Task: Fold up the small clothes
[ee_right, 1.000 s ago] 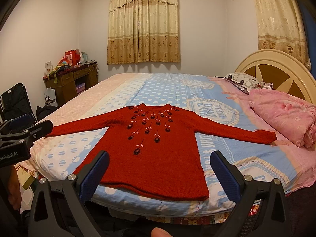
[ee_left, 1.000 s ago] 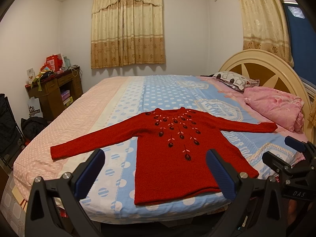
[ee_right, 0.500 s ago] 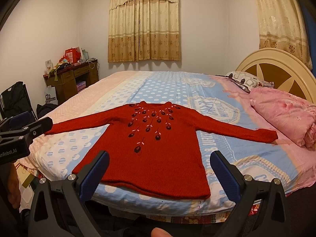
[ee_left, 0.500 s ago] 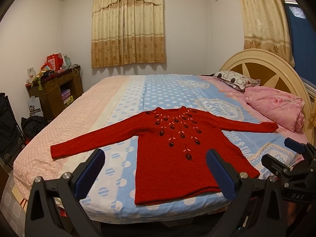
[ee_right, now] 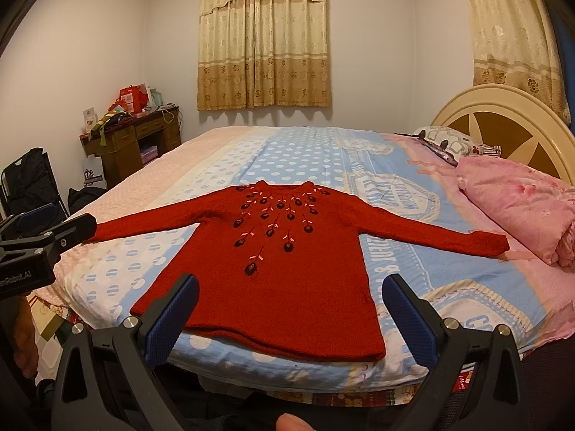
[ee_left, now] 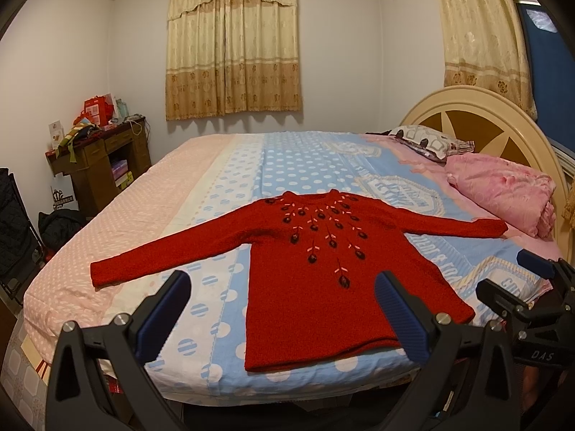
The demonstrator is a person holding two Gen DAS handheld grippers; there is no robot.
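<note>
The red sweater (ee_left: pixel 323 269) is seen spread flat mid-frame on the bed (ee_left: pixel 287 165). Its hem is partly hidden by the left gripper (ee_left: pixel 284 309) and right gripper (ee_right: pixel 291 309), both held wide, empty.

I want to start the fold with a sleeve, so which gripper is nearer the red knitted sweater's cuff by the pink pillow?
Right. The right gripper hangs off the hem on the pink pillow side of the red knitted sweater; the left gripper is toward the opposite sleeve.
</note>
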